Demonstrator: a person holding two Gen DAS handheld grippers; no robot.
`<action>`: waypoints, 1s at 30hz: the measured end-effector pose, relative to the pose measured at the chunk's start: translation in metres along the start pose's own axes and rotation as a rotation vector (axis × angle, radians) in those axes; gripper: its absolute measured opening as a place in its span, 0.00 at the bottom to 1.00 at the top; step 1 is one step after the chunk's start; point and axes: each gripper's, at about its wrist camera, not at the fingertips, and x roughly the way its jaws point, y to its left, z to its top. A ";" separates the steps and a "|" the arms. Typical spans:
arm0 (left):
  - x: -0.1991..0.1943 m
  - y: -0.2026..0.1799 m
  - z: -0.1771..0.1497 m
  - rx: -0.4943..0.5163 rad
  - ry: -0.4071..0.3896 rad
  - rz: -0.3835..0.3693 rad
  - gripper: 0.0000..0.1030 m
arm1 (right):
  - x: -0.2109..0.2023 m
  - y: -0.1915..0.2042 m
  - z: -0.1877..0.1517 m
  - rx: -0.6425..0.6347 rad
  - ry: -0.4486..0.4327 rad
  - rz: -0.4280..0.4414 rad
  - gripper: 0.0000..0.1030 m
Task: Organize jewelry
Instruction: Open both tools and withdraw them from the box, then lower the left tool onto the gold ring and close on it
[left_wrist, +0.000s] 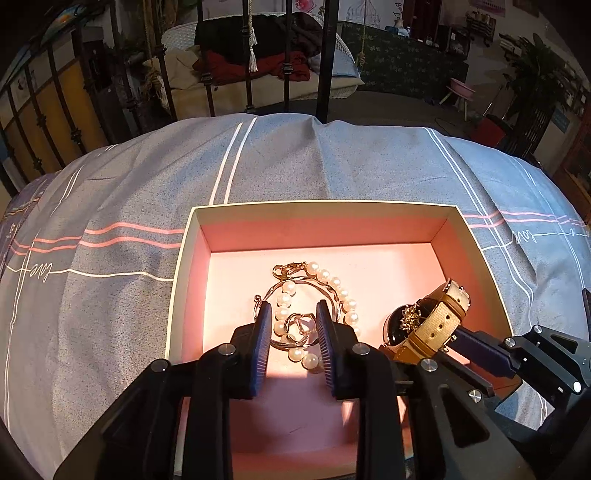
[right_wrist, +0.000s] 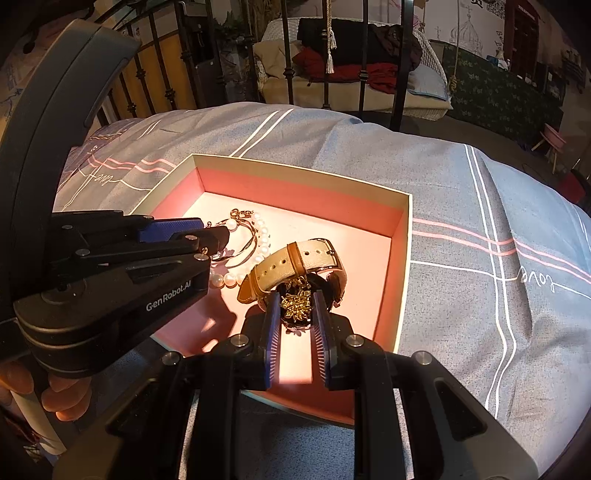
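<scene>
Left gripper: it is reaching down at a steep slant into the pink-lined box, its blue pads standing apart on either side of a ring; the pads are not pressing on anything, so it is standing open. In the right wrist view its black body is coming in from 9 o'clock, with the person's fingers wrapping the handle at 8 o'clock.

Right gripper: it is also pointing steeply down into the box, its narrow-set blue pads closing on the dark case of the watch from both sides, so it is gripping the watch. In the left wrist view it is entering from 4 o'clock.

Watch: it is sitting in the box toward 3 o'clock in the left wrist view, its beige strap arching up over the dark dial with gold ornament.

Pearl bracelet: it is lying on the box floor near the middle, looping around the ring and a thin gold bangle, just beside the watch on its 9 o'clock side.

Box: it is resting open on a grey bedspread with white and pink stripes.

Background: black metal bed rails are standing at 12 o'clock.
</scene>
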 end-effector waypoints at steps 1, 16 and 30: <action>-0.004 0.000 0.000 0.002 -0.015 0.003 0.44 | -0.001 0.000 -0.001 -0.001 0.000 -0.002 0.19; -0.095 0.007 -0.086 0.010 -0.145 -0.134 0.52 | -0.080 -0.005 -0.074 0.096 -0.137 0.026 0.51; -0.082 -0.034 -0.149 0.133 -0.068 -0.134 0.52 | -0.086 0.010 -0.139 0.047 -0.071 -0.010 0.51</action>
